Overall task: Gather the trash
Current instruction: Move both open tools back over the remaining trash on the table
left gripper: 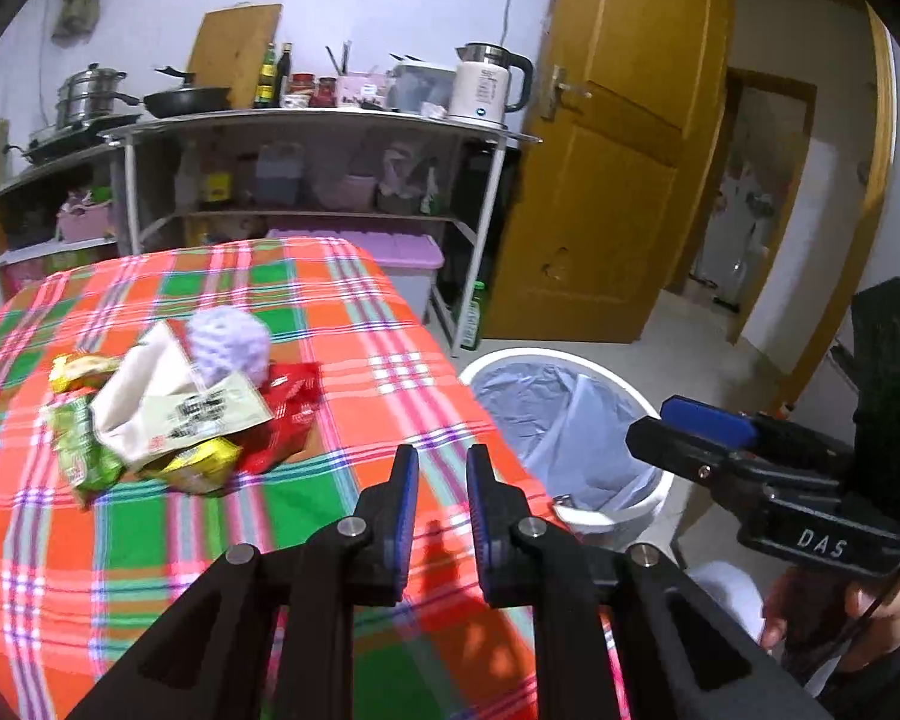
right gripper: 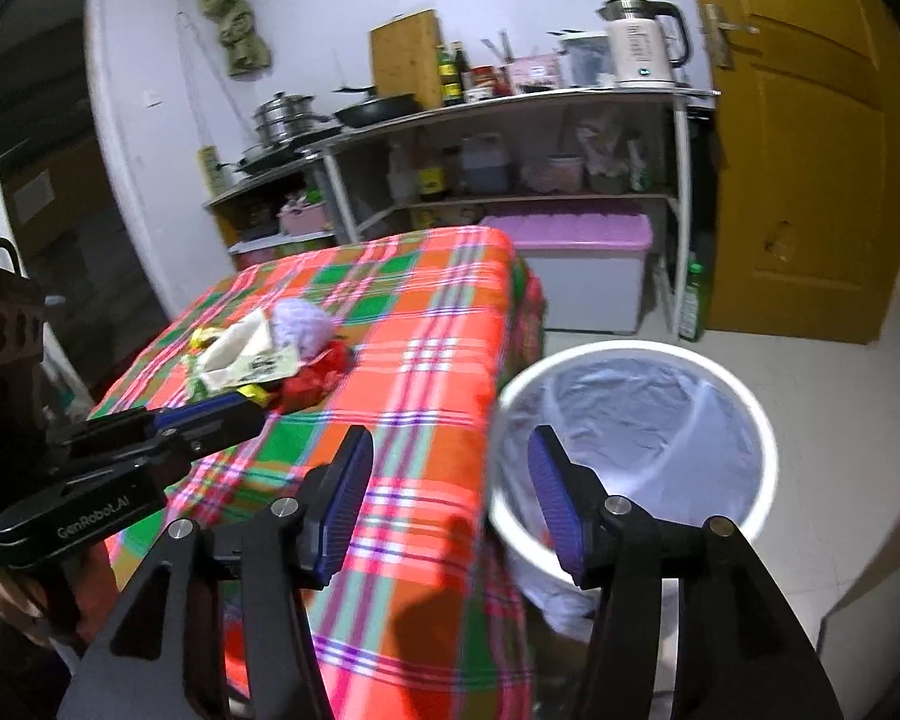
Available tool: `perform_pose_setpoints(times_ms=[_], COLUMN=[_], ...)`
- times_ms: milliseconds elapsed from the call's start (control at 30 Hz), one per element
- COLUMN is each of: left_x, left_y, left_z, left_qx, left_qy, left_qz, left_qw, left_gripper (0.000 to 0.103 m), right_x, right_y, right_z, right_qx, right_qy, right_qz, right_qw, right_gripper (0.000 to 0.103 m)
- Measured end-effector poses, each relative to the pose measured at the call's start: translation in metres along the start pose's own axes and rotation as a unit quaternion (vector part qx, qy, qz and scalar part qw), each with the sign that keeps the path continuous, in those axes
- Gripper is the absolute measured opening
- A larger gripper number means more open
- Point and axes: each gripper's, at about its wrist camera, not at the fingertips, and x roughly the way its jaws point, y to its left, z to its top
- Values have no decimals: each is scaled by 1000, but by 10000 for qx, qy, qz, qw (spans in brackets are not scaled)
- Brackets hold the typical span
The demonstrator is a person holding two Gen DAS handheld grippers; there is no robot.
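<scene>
Left wrist view: the left tool [left gripper: 442,468] hovers above the near part of the table [left gripper: 354,324], which is covered by an orange, green and pink plaid cloth. Its two blue-padded fingers [left gripper: 407,498] stand a narrow gap apart and hold nothing. At ten o'clock from the fingertips lies the trash heap: a cream paper packet with black print [left gripper: 174,405], a lilac foam-net ball [left gripper: 229,348] touching its far side, a crumpled red wrapper [left gripper: 288,402] at its right, a green snack wrapper [left gripper: 78,450] at its left, a yellow wrapper [left gripper: 201,465] at its near edge, and a small yellow-and-red wrapper [left gripper: 81,371] at the far left. At three o'clock, on the floor just beside the table corner, stands a round white waste bin with a grey plastic liner [left gripper: 570,420]. The right tool [left gripper: 678,426] enters from the right over the bin rim, seen side-on.

Right wrist view: the right tool [right gripper: 450,480] has its blue pads widely spread and empty; the left pad lies over the table [right gripper: 426,324] edge, the right pad over the bin [right gripper: 636,414] opening. The trash heap, with its cream packet [right gripper: 240,360], lies at eleven o'clock. The left tool [right gripper: 228,414] reaches in from the left towards the heap; its opening cannot be told from this side.
</scene>
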Motion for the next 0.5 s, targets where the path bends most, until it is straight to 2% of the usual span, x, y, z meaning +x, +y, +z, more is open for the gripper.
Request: perform_pose_setpoints(times_ms=[233,500], left_x=[-23,-40], left_y=[34,73], left_z=[-17,-26], left_qx=[-273,-545], left_qy=[-13,-59], left_qz=[338,707], left_qw=[9991,9960], left_gripper=[16,17], right_x=[6,22], right_y=[28,49], right_z=[1,7], right_qx=[-201,-135], right_qy=[148,370], right_qz=[212,416], right_qw=[9995,9984], right_gripper=[55,55])
